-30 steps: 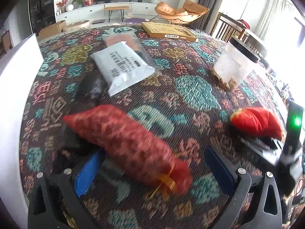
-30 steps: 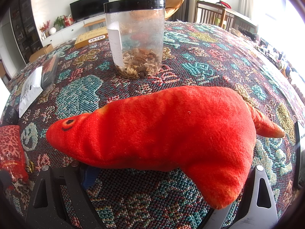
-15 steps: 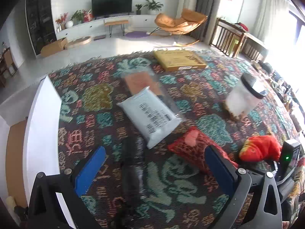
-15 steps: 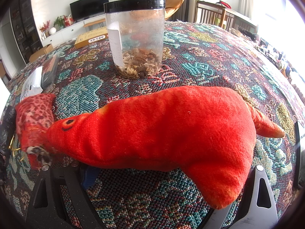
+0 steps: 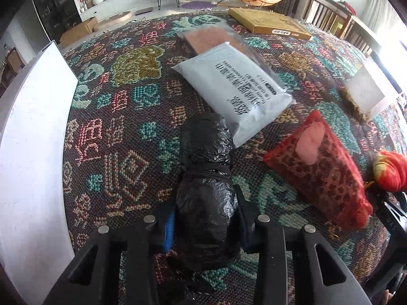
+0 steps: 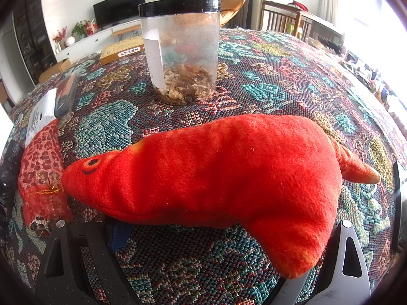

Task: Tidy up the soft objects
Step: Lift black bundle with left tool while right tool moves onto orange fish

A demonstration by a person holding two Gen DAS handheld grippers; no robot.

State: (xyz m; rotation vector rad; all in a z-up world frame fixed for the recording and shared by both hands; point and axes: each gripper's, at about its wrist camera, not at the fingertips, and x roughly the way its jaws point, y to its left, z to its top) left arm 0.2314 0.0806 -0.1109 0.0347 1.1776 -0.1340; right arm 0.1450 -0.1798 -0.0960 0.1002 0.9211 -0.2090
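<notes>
Left wrist view: the left gripper [image 5: 206,225] has just clamped onto a crinkled black plastic bundle [image 5: 206,178], tied at its waist, lying just left of the red mesh pouch [image 5: 321,170]. Right wrist view: the right gripper [image 6: 218,231] stands wide around a fuzzy orange-red plush fish [image 6: 223,175], its snout touching the pouch [image 6: 42,175].

Black skeletal tongs [image 5: 206,225] with triangular cutouts, silver round-headed screws, blue pads [image 5: 168,228] on the fingers.

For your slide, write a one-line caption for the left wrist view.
Left gripper shut on black plastic bundle, red mesh pouch beside it on patterned cloth.
</notes>
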